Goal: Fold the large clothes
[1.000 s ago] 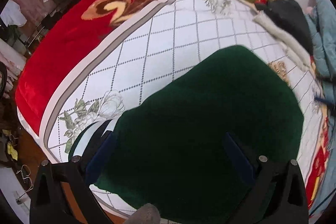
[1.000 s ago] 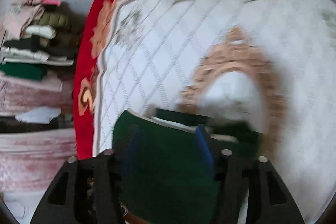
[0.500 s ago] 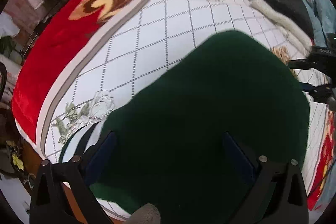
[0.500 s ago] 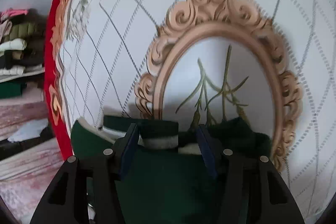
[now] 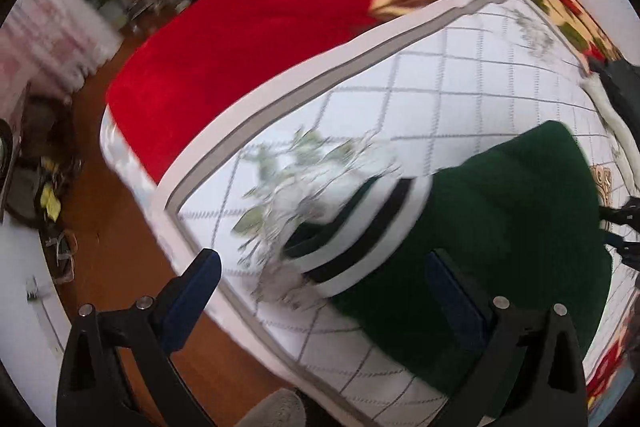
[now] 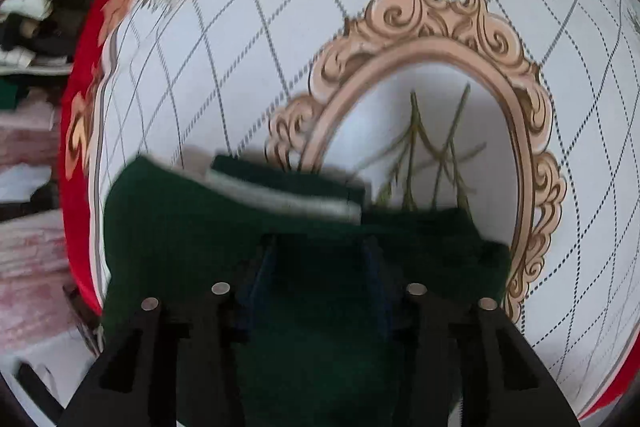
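A dark green sweater (image 5: 508,227) with a white and black striped hem (image 5: 368,231) lies folded on the white quilted bedspread (image 5: 460,91). My left gripper (image 5: 324,287) is open and empty, above the sweater's striped end near the bed's edge. In the right wrist view the sweater (image 6: 192,227) lies under my right gripper (image 6: 320,259), whose jaws stand apart over the fabric; a white stripe (image 6: 280,203) shows at its far edge. The right gripper's tips also show in the left wrist view (image 5: 624,231).
A red floral blanket (image 5: 248,27) covers the bed's far side. Dark and cream garments (image 5: 616,99) lie at the far right. An ornate oval frame print (image 6: 440,67) lies beyond the sweater. Stacked clothes (image 6: 32,7) sit on shelves at left. Brown floor (image 5: 112,227) lies below the bed edge.
My left gripper has swung left and off the sweater toward the bed's edge, baring the striped hem. My right gripper's jaws have opened wider over the sweater.
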Demonstrator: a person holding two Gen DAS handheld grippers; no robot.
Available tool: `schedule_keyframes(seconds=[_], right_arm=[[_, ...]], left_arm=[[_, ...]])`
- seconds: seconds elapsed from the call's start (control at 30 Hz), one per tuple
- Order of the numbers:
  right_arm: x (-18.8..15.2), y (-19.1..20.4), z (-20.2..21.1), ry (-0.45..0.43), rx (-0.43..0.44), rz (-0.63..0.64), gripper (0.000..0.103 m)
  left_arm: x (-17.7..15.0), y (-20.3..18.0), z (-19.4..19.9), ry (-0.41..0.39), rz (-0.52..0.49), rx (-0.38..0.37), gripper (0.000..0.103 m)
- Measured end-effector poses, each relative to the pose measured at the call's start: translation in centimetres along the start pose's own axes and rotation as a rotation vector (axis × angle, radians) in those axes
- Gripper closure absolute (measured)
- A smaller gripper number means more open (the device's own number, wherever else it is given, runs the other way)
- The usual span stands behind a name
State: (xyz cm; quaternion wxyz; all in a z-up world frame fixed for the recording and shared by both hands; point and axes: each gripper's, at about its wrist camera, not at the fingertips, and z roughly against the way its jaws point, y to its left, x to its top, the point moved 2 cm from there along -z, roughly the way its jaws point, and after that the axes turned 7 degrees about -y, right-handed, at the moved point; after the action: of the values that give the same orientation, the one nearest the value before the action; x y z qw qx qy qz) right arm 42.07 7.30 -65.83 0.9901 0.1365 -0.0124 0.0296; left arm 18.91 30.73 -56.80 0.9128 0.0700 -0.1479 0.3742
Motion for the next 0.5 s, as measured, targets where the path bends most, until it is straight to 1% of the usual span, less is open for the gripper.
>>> schedule_keyframes(seconds=[0.07,0.1,0.13,0.17,0.2,0.23,0.27,0.3,0.33,0.37,0.43,0.47,0.5], right_arm=[[-0.9,-0.6,2.8,-0.038,0.054,-0.02,0.048],[-1.4,-1.2,4.0,-0.057,0.074,-0.032,0.041],[-2.4,-2.2,5.5,-0.082,0.094,-0.044,0.036],[-3.7,-3.3,6.7,-0.109,0.114,-0.057,0.028],[-4.9,-4.3,7.4,-0.121,0.126,-0.065,0.024],[-6.3,-5.5,7.9,-0.127,0.141,-0.078,0.018],[-8.1,-6.9,8.0,-0.121,0.162,-0.094,0.014],[-10.0,-8.5,7.7,-0.106,0.188,-0.117,0.014],[-11.5,-9.9,6.8,-0.083,0.22,-0.139,0.014],[-12.5,-10.9,5.8,-0.059,0.261,-0.157,0.014],[-14.2,-12.8,2.5,0.005,0.374,-0.22,0.01],[-14.8,-13.3,0.7,0.034,0.468,-0.256,0.002],[-15.3,-13.5,-1.3,0.059,0.558,-0.293,0.0]], left_arm=[[-0.9,0.9,0.2,0.018,0.03,-0.019,0.0],[-1.3,1.1,0.3,0.024,0.039,-0.038,0.0],[-1.9,1.2,0.3,0.034,0.051,-0.064,0.0],[-2.6,1.1,0.1,0.047,0.058,-0.081,0.0],[-3.1,1.0,0.0,0.061,0.064,-0.102,0.0],[-3.7,0.7,-0.4,0.082,0.072,-0.127,0.0],[-4.2,0.4,-0.7,0.093,0.08,-0.148,0.0],[-4.9,0.0,-1.2,0.102,0.089,-0.175,0.0],[-5.2,-0.4,-1.5,0.107,0.089,-0.184,0.0],[-5.6,-0.8,-2.0,0.111,0.084,-0.194,0.0],[-6.1,-1.4,-2.6,0.109,0.07,-0.202,0.0],[-6.3,-1.6,-3.0,0.104,0.07,-0.211,0.0],[-6.3,-1.8,-3.2,0.093,0.075,-0.221,0.0]])
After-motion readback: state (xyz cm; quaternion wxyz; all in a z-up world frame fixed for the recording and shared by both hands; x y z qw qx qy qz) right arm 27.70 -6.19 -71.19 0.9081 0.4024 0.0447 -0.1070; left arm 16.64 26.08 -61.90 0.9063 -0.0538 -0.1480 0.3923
